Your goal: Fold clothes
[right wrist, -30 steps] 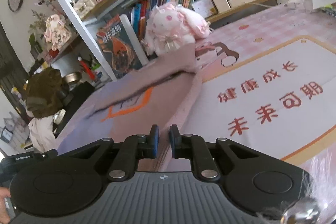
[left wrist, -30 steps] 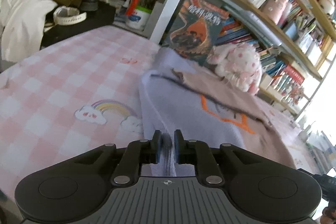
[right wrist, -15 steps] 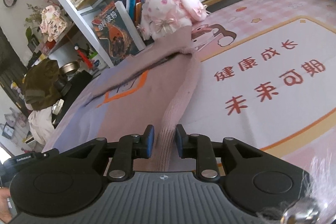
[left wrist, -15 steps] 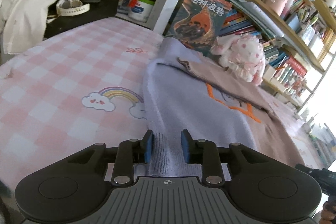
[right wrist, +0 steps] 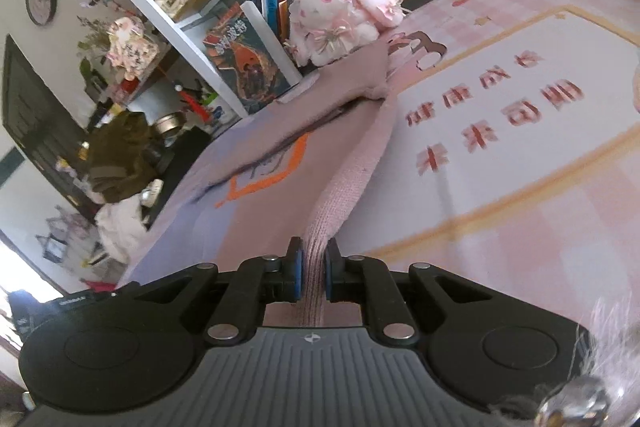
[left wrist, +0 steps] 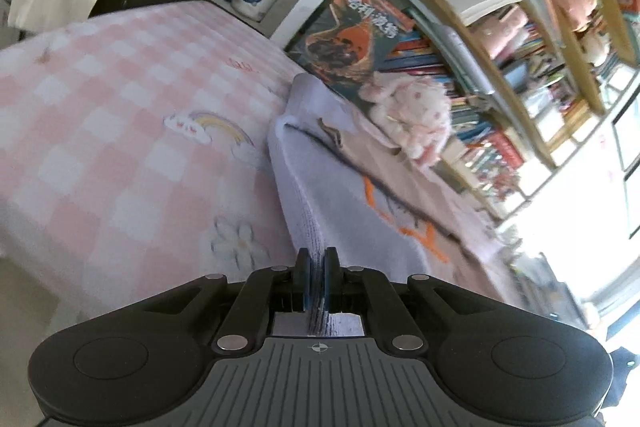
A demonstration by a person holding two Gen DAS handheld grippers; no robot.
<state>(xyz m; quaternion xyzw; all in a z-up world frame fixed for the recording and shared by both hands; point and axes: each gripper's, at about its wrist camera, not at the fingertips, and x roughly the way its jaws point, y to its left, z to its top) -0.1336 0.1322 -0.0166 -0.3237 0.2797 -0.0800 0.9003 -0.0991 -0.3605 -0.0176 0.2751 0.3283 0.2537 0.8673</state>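
Both claws have re-closed since half a second ago, when each stood apart around the hem; I now have two corners pinched, ready for the fold.

Left wrist view: my left gripper (left wrist: 316, 277) is clamped on the ribbed lilac hem of the sweater (left wrist: 352, 187) — one garment, running from 6 o'clock toward 12 across the checked bedcover (left wrist: 100, 99). One plush rabbit (left wrist: 412, 115) sits at 2 o'clock.

Right wrist view: my right gripper (right wrist: 312, 277) is clamped on the pink hem edge. One sweater, one wall clock (right wrist: 41, 4) at 10 o'clock.
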